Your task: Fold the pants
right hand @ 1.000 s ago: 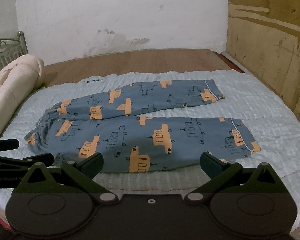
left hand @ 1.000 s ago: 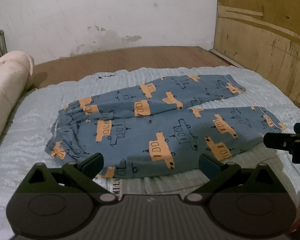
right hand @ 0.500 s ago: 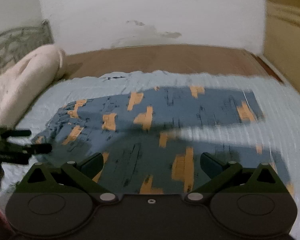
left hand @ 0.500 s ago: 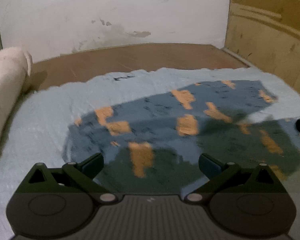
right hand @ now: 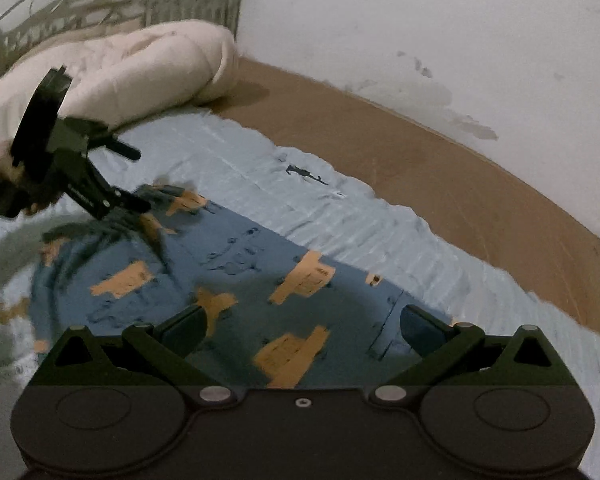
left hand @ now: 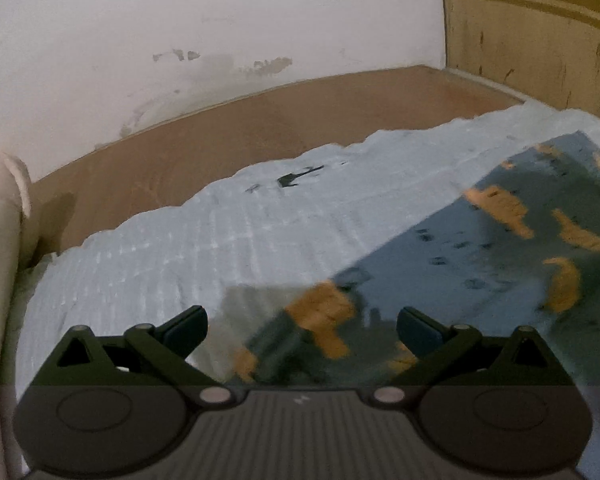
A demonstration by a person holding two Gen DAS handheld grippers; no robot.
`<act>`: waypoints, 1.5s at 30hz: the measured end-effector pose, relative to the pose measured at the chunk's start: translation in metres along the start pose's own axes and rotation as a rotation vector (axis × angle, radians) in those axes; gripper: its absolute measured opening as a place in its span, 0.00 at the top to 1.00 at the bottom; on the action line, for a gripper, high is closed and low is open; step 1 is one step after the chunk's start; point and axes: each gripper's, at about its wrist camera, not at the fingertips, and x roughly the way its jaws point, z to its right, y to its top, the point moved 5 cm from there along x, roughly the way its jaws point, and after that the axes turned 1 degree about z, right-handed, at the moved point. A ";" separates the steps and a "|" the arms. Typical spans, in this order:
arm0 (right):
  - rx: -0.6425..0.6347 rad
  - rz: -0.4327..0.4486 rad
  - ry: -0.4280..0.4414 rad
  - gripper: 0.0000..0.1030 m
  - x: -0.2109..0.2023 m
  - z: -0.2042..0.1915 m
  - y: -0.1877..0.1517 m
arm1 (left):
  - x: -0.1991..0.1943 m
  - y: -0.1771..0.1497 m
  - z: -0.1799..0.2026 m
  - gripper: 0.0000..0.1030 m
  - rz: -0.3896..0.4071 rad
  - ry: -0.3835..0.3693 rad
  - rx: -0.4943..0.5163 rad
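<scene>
The left gripper [left hand: 302, 330] has its jaws spread wide, nothing between them, and it now sits low over the waistband end of the pants [left hand: 480, 264]; a second ago it hung back at the near edge of the bed with the whole garment in view. Seen from the right wrist, the left gripper [right hand: 134, 190] points down at the bunched waistband corner, its tips right at the cloth, though blur hides whether they touch. The cloth there looks ruffled and smeared, where earlier it lay flat.

The right gripper [right hand: 302, 330] also has its jaws spread, empty, and hovers over the leg end of the pants [right hand: 236, 276] near a cuff seam. It has swung leftward since the earlier frame, so its view now looks along the garment toward the head of the bed.

The blue pants with orange vehicle prints lie spread on the pale blue quilt [right hand: 332, 216], legs roughly side by side. Beyond the quilt is the bare brown mattress board [left hand: 260, 132] and a scuffed white wall [left hand: 220, 20]. A rolled cream duvet [right hand: 132, 68] rests by the metal headboard [right hand: 112, 0], which has newly come into the right wrist view. A wooden panel [left hand: 532, 40] stands at the far right.
</scene>
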 end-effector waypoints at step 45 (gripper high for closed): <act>-0.186 -0.231 0.262 0.97 0.159 0.063 0.015 | -0.007 -0.016 -0.014 0.96 0.133 -0.320 0.166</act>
